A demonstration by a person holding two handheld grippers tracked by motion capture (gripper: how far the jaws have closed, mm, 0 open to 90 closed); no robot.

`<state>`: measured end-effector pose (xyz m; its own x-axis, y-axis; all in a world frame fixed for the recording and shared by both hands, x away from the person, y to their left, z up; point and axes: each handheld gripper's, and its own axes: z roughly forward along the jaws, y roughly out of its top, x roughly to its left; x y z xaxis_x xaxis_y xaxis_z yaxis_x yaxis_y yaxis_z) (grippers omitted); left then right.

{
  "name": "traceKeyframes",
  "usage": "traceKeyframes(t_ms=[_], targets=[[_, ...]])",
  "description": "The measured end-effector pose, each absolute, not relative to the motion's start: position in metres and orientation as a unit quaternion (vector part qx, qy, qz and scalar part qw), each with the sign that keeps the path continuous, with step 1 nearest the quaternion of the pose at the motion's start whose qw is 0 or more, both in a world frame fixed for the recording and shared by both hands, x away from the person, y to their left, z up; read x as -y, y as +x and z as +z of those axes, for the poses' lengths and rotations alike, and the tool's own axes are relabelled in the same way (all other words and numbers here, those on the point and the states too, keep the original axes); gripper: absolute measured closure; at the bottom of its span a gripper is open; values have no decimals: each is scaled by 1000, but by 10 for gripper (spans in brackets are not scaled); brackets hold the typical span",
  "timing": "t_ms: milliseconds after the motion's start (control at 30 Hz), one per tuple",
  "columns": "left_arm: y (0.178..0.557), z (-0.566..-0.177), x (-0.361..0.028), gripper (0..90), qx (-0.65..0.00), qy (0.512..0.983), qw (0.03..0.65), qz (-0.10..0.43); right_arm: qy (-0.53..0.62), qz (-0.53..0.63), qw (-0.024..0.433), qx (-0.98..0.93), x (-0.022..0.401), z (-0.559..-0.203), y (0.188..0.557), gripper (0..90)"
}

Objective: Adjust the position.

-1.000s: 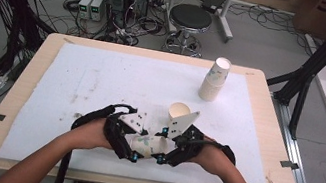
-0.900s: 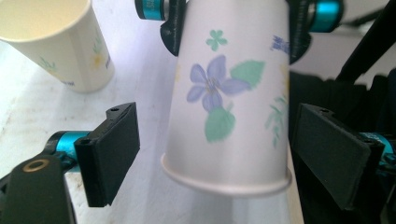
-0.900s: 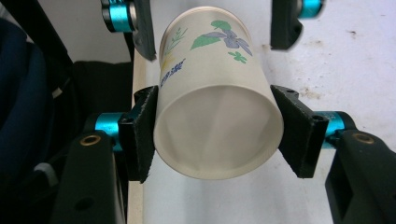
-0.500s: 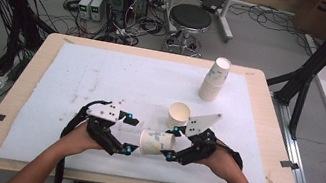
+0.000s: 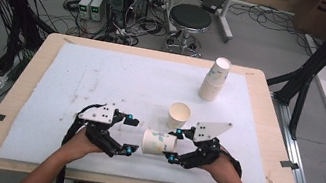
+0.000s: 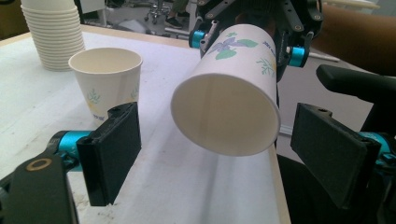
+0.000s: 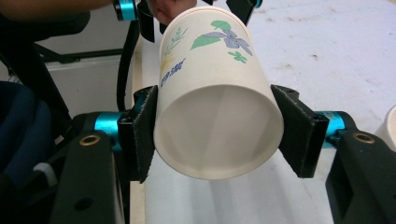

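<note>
Paper cup (image 5: 159, 142): printed with leaves and flowers, lying on its side in the air just above the near edge of the tabletop (image 5: 46, 50), between the two tools; mouth turned toward the left tool, base toward the right.
Right tool (image 5: 173, 145): closed on the cup, one black pad (image 7: 142, 128) pressed against each side of the cup near its base; seen along its own jaws, cup wedged squarely between them.
Left tool (image 5: 127, 134): jaws spread wide, one on either side of the cup's mouth, pads (image 6: 114, 147) clear of the rim; nothing gripped.
Left tool's place: near the middle of the near edge, just left of the cup, held in the person's left hand (image 5: 78, 142).
Right hand (image 5: 221, 169): wrapped round the right tool's handle, close to the near edge, right of centre.
Second cup (image 5: 178, 116): upright and empty, standing on the white mat (image 5: 77, 76) just beyond the held cup, toward the middle of the tabletop.
Cup stack (image 5: 215, 79): upright column of nested cups, well apart from the rest, toward the far right corner.
Mat: white, scuffed, covering most of the wooden tabletop.
</note>
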<state>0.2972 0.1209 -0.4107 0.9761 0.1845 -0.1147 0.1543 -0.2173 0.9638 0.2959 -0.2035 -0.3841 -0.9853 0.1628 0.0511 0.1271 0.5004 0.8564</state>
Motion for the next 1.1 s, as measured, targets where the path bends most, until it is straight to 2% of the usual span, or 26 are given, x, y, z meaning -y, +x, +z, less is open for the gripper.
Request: traceKeyframes(t_ms=[667,833,1100], targets=[[294,-417,-102,163,-72,777,625,-6,73,531,-12,-844,200,-387,295,373],[294,-415,-104,229,-63,763,643,-13,69,549,-28,-833,201,-388,297,373],[294,-414,-107,265,-63,765,641,-7,71,547,-37,-833,200,-392,299,374]])
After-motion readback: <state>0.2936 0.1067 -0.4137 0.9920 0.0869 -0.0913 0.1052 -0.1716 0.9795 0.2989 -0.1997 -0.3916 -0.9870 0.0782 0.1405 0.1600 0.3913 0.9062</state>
